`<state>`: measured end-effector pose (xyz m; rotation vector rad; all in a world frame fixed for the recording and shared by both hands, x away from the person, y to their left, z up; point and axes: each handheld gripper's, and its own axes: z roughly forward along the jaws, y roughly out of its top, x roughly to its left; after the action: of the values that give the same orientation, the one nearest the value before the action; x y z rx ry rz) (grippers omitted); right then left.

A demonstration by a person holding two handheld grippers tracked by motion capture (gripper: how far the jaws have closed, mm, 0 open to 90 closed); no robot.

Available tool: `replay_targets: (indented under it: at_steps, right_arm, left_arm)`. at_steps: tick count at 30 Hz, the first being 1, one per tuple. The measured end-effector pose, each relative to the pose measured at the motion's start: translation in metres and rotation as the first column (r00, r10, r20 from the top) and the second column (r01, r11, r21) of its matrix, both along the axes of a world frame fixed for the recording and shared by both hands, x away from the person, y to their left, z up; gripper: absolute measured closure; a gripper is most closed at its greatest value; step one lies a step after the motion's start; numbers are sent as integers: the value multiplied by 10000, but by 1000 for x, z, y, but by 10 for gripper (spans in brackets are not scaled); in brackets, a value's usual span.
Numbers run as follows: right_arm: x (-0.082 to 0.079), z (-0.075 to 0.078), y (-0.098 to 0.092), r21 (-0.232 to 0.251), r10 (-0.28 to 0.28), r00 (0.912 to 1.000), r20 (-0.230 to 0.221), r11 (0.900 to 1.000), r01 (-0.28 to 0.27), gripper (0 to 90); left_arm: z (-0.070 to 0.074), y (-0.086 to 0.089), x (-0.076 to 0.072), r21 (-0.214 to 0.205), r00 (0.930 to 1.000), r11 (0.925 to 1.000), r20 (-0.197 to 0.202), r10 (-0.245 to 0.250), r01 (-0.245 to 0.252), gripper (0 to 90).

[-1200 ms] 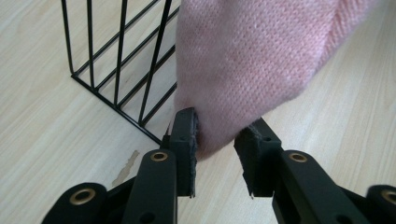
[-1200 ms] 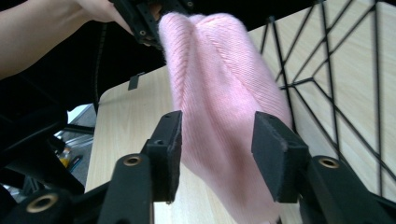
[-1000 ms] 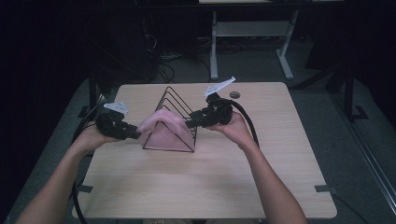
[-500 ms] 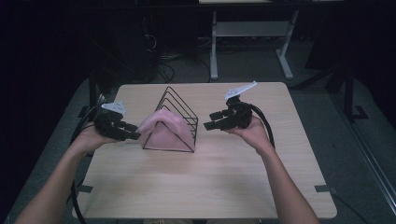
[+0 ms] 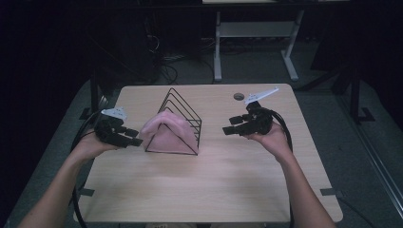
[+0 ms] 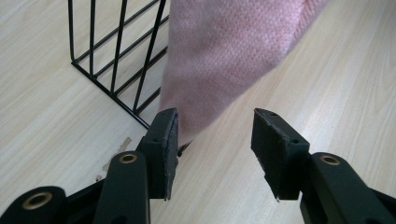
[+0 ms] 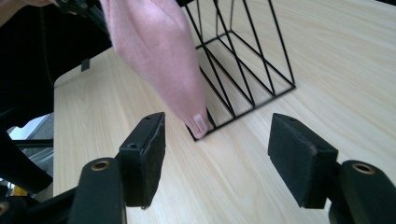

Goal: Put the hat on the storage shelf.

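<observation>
Your left gripper [image 5: 134, 141] and right gripper [image 5: 228, 129] both have jaws apart, on either side of the wire rack [image 5: 183, 114] carrying the pink cloth [image 5: 164, 130] on the bench [image 5: 214, 185].

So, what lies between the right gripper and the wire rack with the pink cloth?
Bare table only: the high view shows the right gripper apart from the rack.

- We hold the left gripper [image 5: 134, 141] low near the table's left edge, jaws apart, pointing right.
- Our right gripper [image 5: 230, 129] sits raised toward the right edge, jaws wide apart, pointing left.
- Both forearms reach in from the near edge.
</observation>
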<state>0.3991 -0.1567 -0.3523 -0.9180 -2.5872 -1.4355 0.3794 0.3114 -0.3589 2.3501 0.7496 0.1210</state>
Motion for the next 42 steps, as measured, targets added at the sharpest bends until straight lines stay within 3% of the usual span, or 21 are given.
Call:
replay_targets:
  at_steps: [22, 30, 42]
  right_arm:
    - [-21, -23, -55, -403, -1055, 9936, -395, 9938, 1039, 325]
    - [-33, -38, -79, -411, -1551, 9862, -575, 9874, 1529, 323]
    - [-51, -59, -105, -407, -2209, 9721, -791, 9751, 2182, 323]
  left_arm:
    - [-11, 1, -14, -226, 9995, 9992, -32, 328, -328, 394]
    - [-20, 5, -20, -217, 9992, 9990, -108, 398, -400, 381]
    - [-24, 1, -32, -556, 9983, 9968, -119, 576, -582, 346]
